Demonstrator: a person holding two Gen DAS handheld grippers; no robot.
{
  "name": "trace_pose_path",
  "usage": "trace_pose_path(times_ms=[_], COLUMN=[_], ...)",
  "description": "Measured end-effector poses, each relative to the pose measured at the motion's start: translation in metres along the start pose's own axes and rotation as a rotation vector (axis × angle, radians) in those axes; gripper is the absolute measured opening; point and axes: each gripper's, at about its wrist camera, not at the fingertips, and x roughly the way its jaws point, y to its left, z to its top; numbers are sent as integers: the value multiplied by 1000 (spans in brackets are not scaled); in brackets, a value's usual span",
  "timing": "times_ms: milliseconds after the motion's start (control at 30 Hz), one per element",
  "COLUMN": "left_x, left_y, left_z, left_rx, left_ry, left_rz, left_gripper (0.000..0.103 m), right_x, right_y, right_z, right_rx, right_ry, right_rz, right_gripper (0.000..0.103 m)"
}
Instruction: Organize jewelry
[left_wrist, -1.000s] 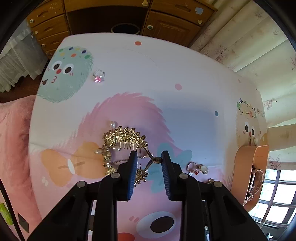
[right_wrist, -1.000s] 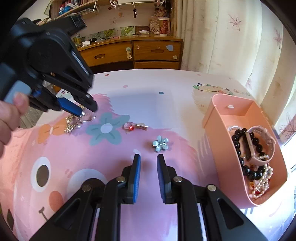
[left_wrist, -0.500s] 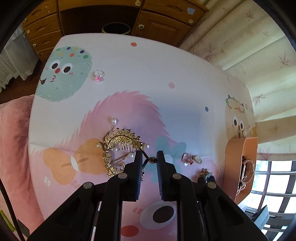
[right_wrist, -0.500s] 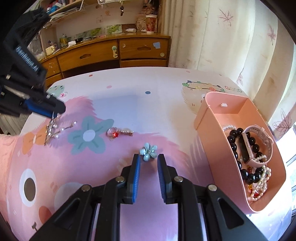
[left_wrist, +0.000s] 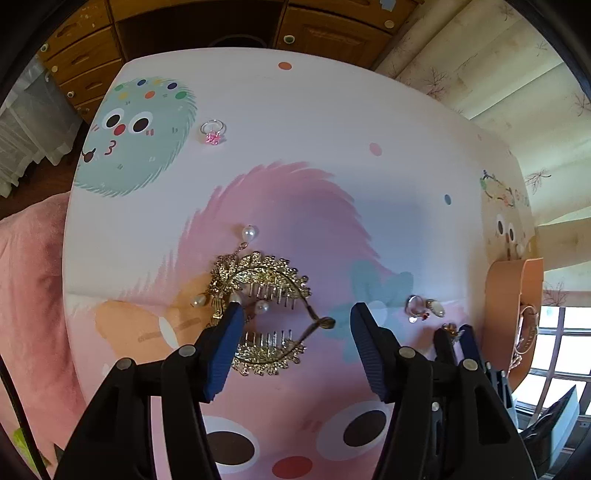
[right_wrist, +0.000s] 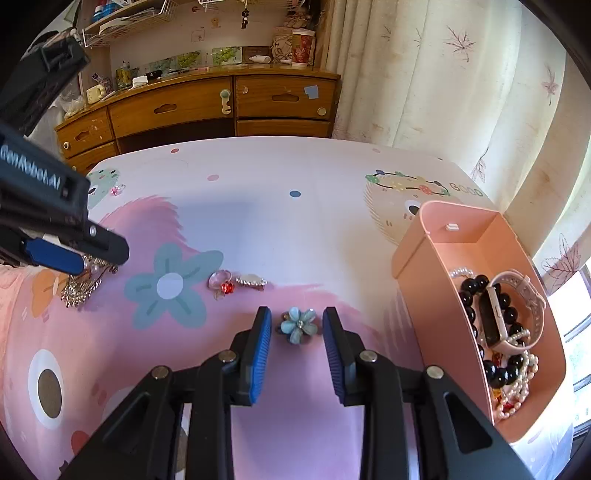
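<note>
A gold hair comb with pearls (left_wrist: 262, 295) lies on the cartoon-print table (left_wrist: 295, 147). My left gripper (left_wrist: 295, 325) is open just above it, jaws wide on either side of it. In the right wrist view the comb (right_wrist: 79, 288) shows under the left gripper (right_wrist: 66, 251). My right gripper (right_wrist: 297, 328) is open, its jaws either side of a blue flower brooch (right_wrist: 298, 326) on the table. A pink box (right_wrist: 476, 258) at the right holds a black bead bracelet, a watch and pearls.
A red-stone ring (right_wrist: 221, 282) and an oval brooch (right_wrist: 251, 280) lie beyond the flower. A pink-stone ring (left_wrist: 212, 131) lies far left on the table. A wooden dresser (right_wrist: 221, 107) and curtains stand behind.
My left gripper has opened wide and let go of the comb's wire; the comb now lies spread on the table. My right gripper has opened and moved forward around the blue flower.
</note>
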Motion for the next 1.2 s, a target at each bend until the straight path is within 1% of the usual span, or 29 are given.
trace_pose_path(times_ms=[100, 233, 300, 333, 367, 433, 500, 567, 633, 767, 900, 933, 967, 1067, 1200], left_x=[4, 10, 12, 13, 14, 14, 15, 16, 18, 24, 27, 27, 27, 25, 22], left_y=[-4, -18, -23, -25, -27, -30, -34, -37, -41, -53, -60, -61, -62, -57, -51], left_z=[0, 0, -1, -1, -2, -1, 0, -1, -1, 2, 3, 3, 3, 2, -1], left_rx=[46, 119, 152, 162, 175, 187, 188, 203, 224, 235, 265, 269, 274, 254, 261], left_ry=[9, 3, 0, 0, -4, -1, 11, 16, 19, 18, -3, -13, -29, -61, -96], left_rz=[22, 93, 135, 148, 157, 146, 113, 101, 118, 141, 164, 174, 184, 137, 103], left_gripper=[58, 58, 55, 52, 47, 43, 43, 43, 43, 43, 42, 34, 30, 30, 30], right_x=[1, 1, 2, 2, 2, 1, -1, -3, -3, -8, -15, -17, -18, -23, -28], right_y=[0, -2, -2, -2, -3, -4, -6, -7, -8, -6, -2, -1, -2, -3, -5], right_z=[1, 1, 1, 1, 1, 1, 0, -1, -5, -11, -15, -17, -17, -19, -20], right_rx=[0, 6, 6, 7, 9, 14, 26, 34, 36, 30, 15, 22, 30, 54, 59], right_ry=[-1, -1, -2, -2, -2, -3, -11, -15, -9, -7, 0, 4, 5, 7, 7], right_rz=[2, 7, 12, 18, 17, 21, 32, 36, 40, 50, 56, 67, 77, 100, 109], right_gripper=[29, 28, 26, 21, 21, 21, 19, 19, 19, 19, 19, 19, 19, 19, 19])
